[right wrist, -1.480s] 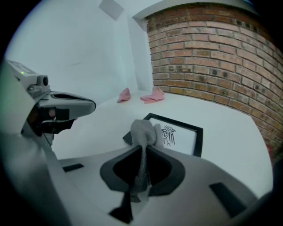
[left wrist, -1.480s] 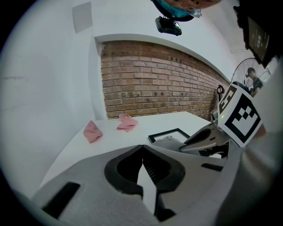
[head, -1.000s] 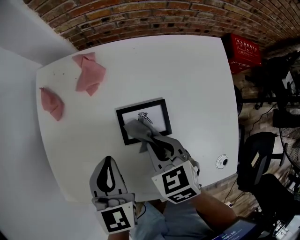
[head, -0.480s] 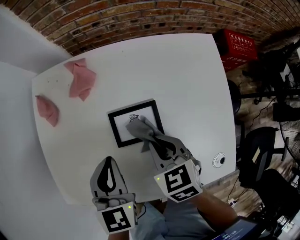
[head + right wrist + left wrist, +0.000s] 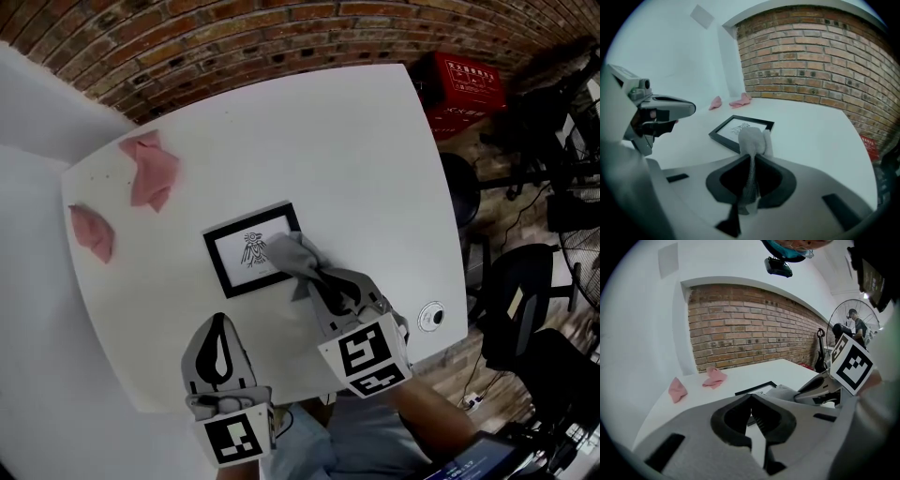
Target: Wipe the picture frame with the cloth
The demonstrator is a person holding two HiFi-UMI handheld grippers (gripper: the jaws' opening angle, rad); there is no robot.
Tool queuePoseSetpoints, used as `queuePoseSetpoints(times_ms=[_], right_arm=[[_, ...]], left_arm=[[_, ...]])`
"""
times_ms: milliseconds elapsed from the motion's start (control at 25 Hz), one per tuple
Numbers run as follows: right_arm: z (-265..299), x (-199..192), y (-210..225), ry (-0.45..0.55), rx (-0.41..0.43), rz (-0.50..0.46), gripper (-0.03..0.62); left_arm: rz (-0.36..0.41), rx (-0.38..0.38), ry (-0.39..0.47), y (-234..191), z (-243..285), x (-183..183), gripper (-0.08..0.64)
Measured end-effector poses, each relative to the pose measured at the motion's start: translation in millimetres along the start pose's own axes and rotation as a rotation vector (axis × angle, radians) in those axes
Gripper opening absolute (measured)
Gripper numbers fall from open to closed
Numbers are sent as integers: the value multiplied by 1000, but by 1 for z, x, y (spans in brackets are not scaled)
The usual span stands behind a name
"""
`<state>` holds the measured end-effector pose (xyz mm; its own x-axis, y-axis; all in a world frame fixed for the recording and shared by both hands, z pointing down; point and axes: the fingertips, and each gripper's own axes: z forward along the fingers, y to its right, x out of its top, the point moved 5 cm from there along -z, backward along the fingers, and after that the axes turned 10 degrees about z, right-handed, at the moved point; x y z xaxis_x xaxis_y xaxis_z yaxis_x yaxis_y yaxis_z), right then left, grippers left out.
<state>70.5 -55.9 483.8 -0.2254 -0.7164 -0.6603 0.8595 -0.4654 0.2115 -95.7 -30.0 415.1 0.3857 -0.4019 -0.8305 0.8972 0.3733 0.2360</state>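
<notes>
The black picture frame (image 5: 246, 250) lies flat on the white table (image 5: 356, 159), and its insect drawing shows. A grey cloth (image 5: 293, 255) rests over the frame's right edge and lower right corner. My right gripper (image 5: 323, 283) is shut on the cloth's near end. In the right gripper view the cloth (image 5: 751, 139) runs up from between the jaws onto the frame (image 5: 725, 131). My left gripper (image 5: 217, 326) is shut and holds nothing, near the table's front edge, left of and nearer than the frame. In the left gripper view its tips (image 5: 750, 395) meet in front of the frame (image 5: 757, 388).
Two pink cloths (image 5: 150, 169) (image 5: 92, 232) lie at the table's far left. A small round fitting (image 5: 431, 317) sits near the right front corner. Beyond the table's right edge stand a red crate (image 5: 466, 82) and dark chairs (image 5: 511, 309). A brick wall (image 5: 234, 37) runs along the far side.
My right gripper dragged the grey cloth to the right across the frame, from its lower middle to its right edge, so the drawing now shows. The left gripper stays shut and empty.
</notes>
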Motion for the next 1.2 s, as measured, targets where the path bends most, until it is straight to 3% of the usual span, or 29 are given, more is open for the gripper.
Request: queuePoseSetpoints(times_ms=[360,640,920,1200], right_arm=[[-49,9,29,80,-65,56,38],[-115,53,30,265,-74,34,38],[-189,96,10,468,-79,-29,40],[-230,122,-10,577,-87,-63,38]], left_arm=[[9,-15,77,24,-11,40,9],[8,39,183,26,-46,94,9],[46,133,368,12,-96,155,9],[34,174,437,6,-131,190,9]])
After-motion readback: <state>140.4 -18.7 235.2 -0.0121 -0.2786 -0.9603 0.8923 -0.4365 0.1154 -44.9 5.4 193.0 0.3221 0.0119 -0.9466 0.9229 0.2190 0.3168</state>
